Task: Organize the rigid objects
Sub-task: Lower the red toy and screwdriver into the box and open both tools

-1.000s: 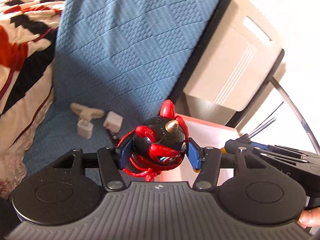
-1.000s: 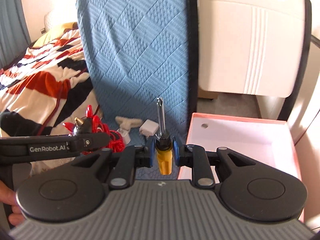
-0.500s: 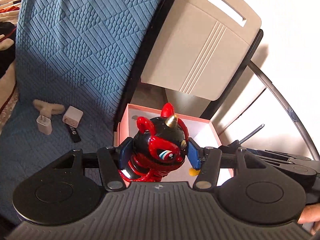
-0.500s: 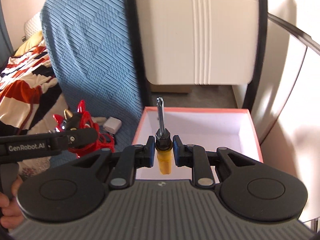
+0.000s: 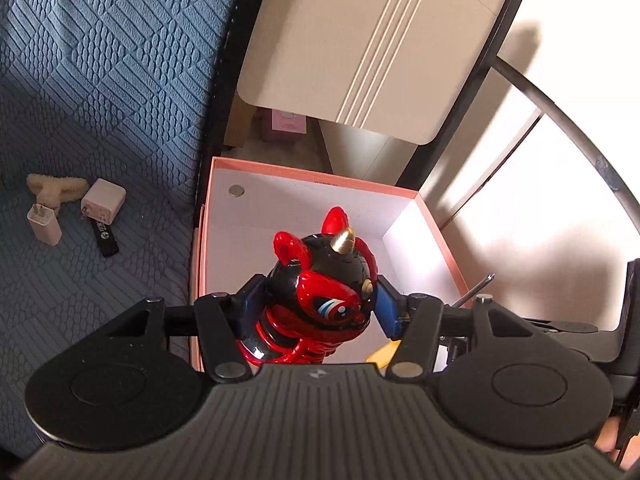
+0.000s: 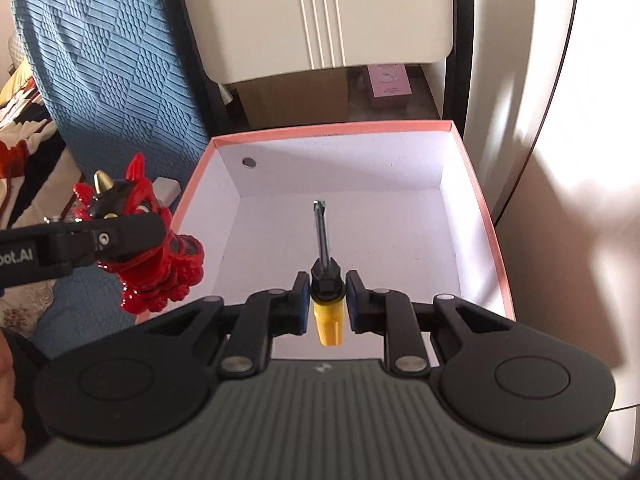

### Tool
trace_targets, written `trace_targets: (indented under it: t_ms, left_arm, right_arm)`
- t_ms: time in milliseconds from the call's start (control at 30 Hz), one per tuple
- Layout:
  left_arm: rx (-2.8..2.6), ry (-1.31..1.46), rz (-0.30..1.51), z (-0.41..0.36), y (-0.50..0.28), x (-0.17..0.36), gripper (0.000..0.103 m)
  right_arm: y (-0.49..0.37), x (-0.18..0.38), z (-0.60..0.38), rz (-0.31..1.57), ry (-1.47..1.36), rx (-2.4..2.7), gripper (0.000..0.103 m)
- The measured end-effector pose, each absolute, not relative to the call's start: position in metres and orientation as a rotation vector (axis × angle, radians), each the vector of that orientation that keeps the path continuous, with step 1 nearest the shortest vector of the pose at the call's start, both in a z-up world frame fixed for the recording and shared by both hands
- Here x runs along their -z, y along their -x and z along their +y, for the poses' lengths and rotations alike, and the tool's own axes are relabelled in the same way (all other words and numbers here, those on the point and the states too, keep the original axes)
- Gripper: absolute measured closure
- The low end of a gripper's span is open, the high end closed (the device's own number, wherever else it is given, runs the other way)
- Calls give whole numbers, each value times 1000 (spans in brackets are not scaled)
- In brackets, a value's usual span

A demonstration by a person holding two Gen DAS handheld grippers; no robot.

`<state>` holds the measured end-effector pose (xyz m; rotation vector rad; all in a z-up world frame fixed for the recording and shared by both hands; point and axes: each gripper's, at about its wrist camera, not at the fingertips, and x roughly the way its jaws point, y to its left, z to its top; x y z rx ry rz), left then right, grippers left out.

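Note:
My left gripper (image 5: 318, 306) is shut on a red and black toy figure (image 5: 320, 296) with a gold horn, held above the left part of the pink-rimmed white box (image 5: 304, 184). My right gripper (image 6: 325, 300) is shut on a screwdriver (image 6: 322, 240) with a yellow handle, its shaft pointing forward over the inside of the box (image 6: 476, 184). The toy (image 6: 152, 248) and the left gripper's finger also show at the left of the right wrist view, over the box's left rim.
On the blue quilted cover (image 5: 100, 80) left of the box lie two white chargers (image 5: 103, 204), a black tag (image 5: 105, 236) and a beige fuzzy piece (image 5: 56, 188). A beige chair back (image 5: 372, 40) stands behind the box. A small pink carton (image 6: 388, 84) sits under it.
Both grippers have swung right from the blue cover to above the open box, each keeping hold of its object. The box now fills the middle of both views.

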<state>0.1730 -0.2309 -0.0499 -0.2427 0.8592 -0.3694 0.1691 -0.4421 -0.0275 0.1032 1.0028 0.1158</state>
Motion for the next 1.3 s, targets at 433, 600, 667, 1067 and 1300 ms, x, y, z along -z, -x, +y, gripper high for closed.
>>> trace_targets:
  t_ms: [433, 600, 667, 1067, 1300]
  left_arm:
    - [382, 181, 950, -258, -177, 94, 40]
    - [389, 180, 960, -260, -180, 99, 40]
    - [381, 175, 950, -259, -180, 97, 40]
    - [401, 178, 843, -236, -170, 53, 38]
    - [413, 151, 715, -212, -155, 2, 38]
  right_arm:
    - [-167, 88, -465, 1084, -149, -97, 80]
    - [-171, 89, -467, 1085, -150, -90, 80]
    - [-173, 90, -468, 1087, -152, -86, 80]
    - [-176, 71, -462, 1076, -163, -62, 68]
    - [-170, 21, -443, 975, -177, -89, 68]
